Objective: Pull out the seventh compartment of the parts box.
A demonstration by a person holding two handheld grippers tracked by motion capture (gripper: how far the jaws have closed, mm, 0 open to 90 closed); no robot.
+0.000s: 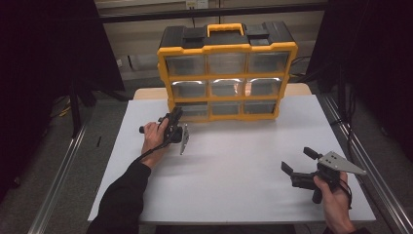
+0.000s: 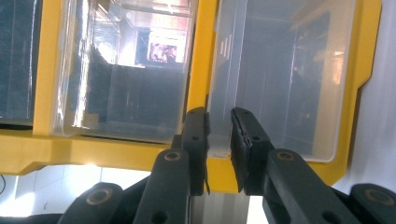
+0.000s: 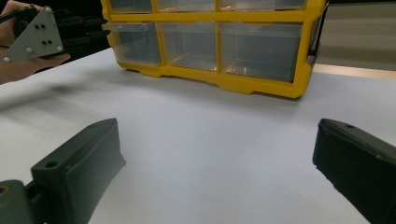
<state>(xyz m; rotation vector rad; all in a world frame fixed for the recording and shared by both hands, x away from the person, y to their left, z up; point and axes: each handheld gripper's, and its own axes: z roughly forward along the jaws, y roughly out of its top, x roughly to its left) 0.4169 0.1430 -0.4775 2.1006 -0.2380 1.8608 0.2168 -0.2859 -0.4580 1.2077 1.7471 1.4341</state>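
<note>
At about 10 o'clock on the white table (image 1: 234,165), the left gripper (image 1: 176,116) is pushed up against the bottom-left drawer (image 1: 193,110) of the yellow organizer (image 1: 227,73). Its jaws are nearly closed, with just a thin gap left, and the clear drawer's front lip (image 2: 218,150) is seen sitting between the tips; whether it's actually pinched can't be told. Over at 4 o'clock, the right gripper (image 1: 298,161) is held just above the table, well apart from the organizer, jaws spread wide and nothing caught between them.
</note>
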